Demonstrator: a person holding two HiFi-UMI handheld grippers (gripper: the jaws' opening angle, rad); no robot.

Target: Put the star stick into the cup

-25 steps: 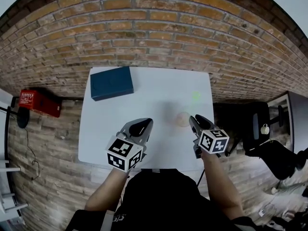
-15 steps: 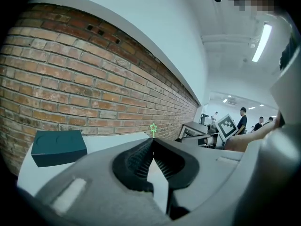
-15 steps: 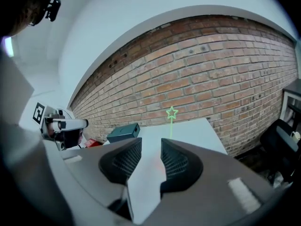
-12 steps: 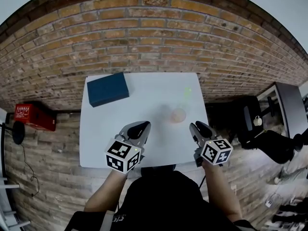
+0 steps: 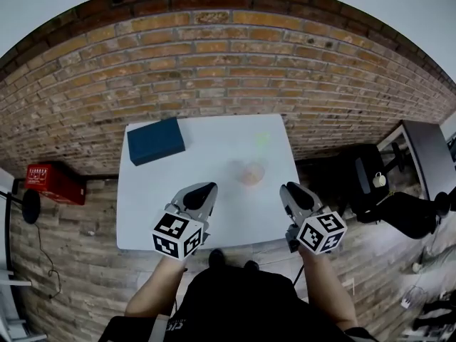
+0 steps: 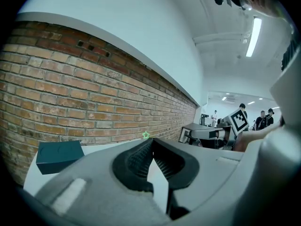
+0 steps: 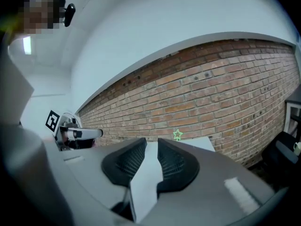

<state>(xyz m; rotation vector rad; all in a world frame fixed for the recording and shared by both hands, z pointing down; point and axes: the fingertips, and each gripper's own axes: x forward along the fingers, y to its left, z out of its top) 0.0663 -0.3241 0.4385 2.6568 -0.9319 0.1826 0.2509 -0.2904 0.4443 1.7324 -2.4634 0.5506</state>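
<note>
The green star stick (image 5: 262, 138) lies on the white table (image 5: 214, 223) near its far right side. It shows as a small green star (image 6: 146, 135) in the left gripper view and as a green star (image 7: 177, 135) in the right gripper view. A translucent pinkish cup (image 5: 251, 172) stands just in front of it. My left gripper (image 5: 203, 189) hovers over the table's near part, left of the cup, jaws shut and empty (image 6: 151, 141). My right gripper (image 5: 288, 189) is right of the cup; its jaws (image 7: 151, 144) are closing with a narrow gap and nothing between them.
A dark blue box (image 5: 153, 140) lies at the table's far left corner, also seen as a box (image 6: 59, 155) in the left gripper view. A brick wall (image 5: 214, 63) runs behind the table. A red case (image 5: 53, 180) lies on the floor at left, and dark furniture (image 5: 370, 184) stands at right.
Both grippers have drawn back toward the table's near edge, so the right gripper now sits farther from the cup. The cup, star stick and box have not moved on the table.
</note>
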